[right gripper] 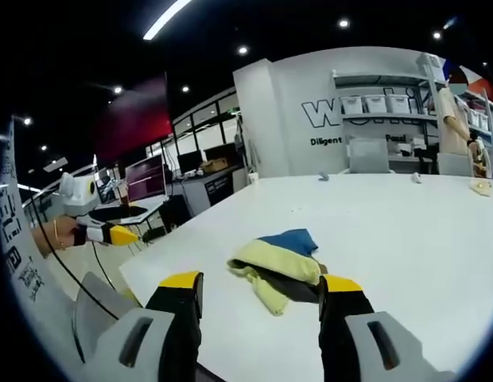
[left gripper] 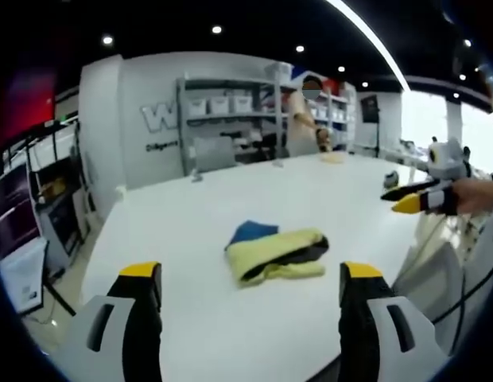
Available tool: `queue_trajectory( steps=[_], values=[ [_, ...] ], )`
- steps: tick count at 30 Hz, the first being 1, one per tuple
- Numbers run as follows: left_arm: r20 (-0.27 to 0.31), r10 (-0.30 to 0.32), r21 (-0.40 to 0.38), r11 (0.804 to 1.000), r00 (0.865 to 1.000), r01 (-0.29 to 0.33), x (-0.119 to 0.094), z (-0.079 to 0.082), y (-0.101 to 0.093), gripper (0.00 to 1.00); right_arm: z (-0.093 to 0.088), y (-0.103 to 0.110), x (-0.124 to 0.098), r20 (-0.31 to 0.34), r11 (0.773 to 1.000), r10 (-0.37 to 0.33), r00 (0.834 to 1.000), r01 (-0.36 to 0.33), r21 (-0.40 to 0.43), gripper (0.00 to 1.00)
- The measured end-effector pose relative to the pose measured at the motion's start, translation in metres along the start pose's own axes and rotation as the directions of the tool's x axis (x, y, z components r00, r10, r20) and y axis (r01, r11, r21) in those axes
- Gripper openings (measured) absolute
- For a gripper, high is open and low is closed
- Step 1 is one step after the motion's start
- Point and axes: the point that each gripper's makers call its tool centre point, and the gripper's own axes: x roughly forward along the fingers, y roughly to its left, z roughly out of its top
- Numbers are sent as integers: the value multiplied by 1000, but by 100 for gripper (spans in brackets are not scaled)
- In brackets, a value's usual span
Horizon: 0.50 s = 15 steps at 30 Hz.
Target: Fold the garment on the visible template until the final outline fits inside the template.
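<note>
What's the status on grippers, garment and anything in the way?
Left gripper open, empty, off the table. Right gripper open, empty. Garment bunched on white table, yellow over blue, untouched. No template outline discernible. Nothing in the way.

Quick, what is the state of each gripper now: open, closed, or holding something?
Left gripper: open, holding nothing, above the table, short of the garment.
Right gripper: open, holding nothing, jaws either side of the garment's near edge.

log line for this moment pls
garment: bunched on white table | left hand-held gripper: open, clear | right hand-held gripper: open, clear | fold: not finished
</note>
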Motion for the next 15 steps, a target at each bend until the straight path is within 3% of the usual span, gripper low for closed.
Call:
queue_trajectory(
  steps=[9,15],
  values=[
    [-21,-33,15,999,999,33,14,0,-10,83,0,-3,9,-19,1000,11,1000,-11,0,55],
    [-56,-73,9,997,996,73,31,-10,-15,78,-4,-3,19,-74,995,58,996,-63,-74,54]
  ],
)
